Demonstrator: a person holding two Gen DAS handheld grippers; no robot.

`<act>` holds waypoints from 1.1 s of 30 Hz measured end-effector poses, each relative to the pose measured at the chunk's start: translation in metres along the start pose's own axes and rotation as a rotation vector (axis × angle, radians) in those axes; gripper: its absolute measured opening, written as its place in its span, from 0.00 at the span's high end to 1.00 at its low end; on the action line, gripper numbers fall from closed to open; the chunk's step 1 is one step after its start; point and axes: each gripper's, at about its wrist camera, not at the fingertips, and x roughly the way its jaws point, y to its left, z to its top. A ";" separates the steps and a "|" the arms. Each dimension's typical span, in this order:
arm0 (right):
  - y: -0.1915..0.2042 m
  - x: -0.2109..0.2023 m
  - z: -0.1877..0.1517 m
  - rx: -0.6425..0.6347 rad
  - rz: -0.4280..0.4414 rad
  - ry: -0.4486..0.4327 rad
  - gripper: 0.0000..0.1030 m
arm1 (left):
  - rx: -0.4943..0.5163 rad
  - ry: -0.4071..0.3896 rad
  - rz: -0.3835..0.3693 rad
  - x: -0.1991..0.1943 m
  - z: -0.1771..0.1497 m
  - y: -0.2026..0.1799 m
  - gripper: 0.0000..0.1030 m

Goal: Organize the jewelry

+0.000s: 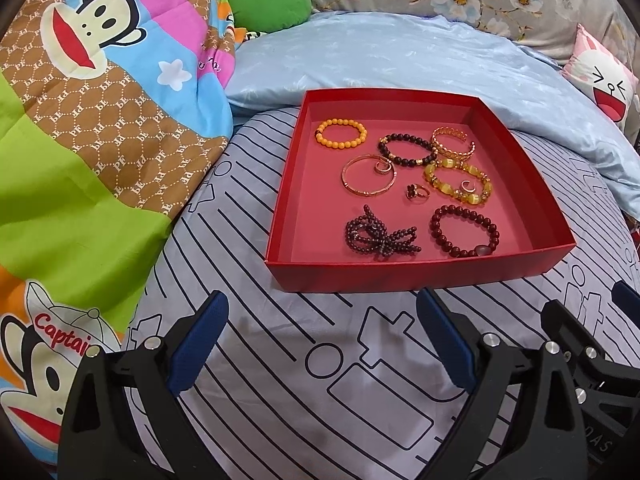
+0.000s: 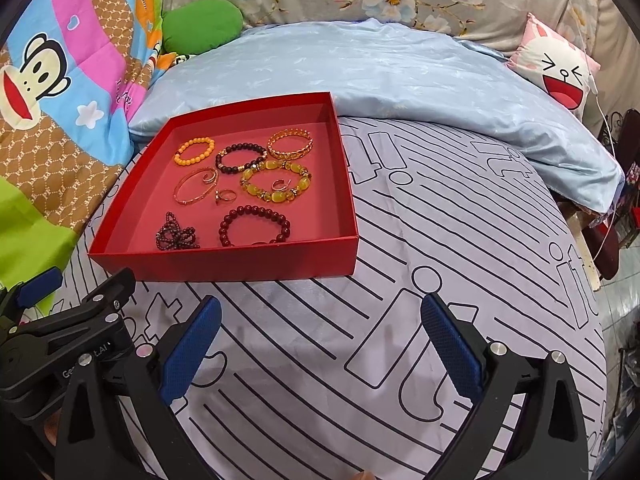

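Note:
A red box (image 1: 400,276) (image 2: 224,266) lies on the striped bedsheet and holds the jewelry. In it are an orange bead bracelet (image 1: 341,133) (image 2: 194,151), a dark bead bracelet (image 1: 408,149) (image 2: 240,157), a gold cuff (image 1: 454,144) (image 2: 289,143), a yellow stone bracelet (image 1: 458,182) (image 2: 276,186), a thin rose-gold bangle (image 1: 368,176) (image 2: 196,186), a small ring (image 1: 416,192) (image 2: 222,196), a dark red bead bracelet (image 1: 464,231) (image 2: 254,226) and a bundled dark bead strand (image 1: 380,236) (image 2: 176,236). My left gripper (image 1: 324,344) is open and empty in front of the box. My right gripper (image 2: 320,350) is open and empty, right of the left one.
A light blue quilt (image 1: 400,52) (image 2: 400,72) lies behind the box. A cartoon monkey blanket (image 1: 80,100) (image 2: 60,80) is heaped on the left. A green cushion (image 1: 268,4) and a pink rabbit pillow (image 2: 560,68) sit at the back. The bed's edge (image 2: 588,264) falls off at the right.

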 end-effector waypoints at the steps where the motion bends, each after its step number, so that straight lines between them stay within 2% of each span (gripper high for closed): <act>1: 0.000 0.000 0.000 0.001 0.000 0.001 0.06 | 0.000 -0.001 0.002 0.000 0.000 0.000 0.12; 33: 0.001 -0.002 -0.003 -0.002 -0.005 0.001 0.06 | 0.008 -0.001 0.003 -0.002 0.000 -0.001 0.13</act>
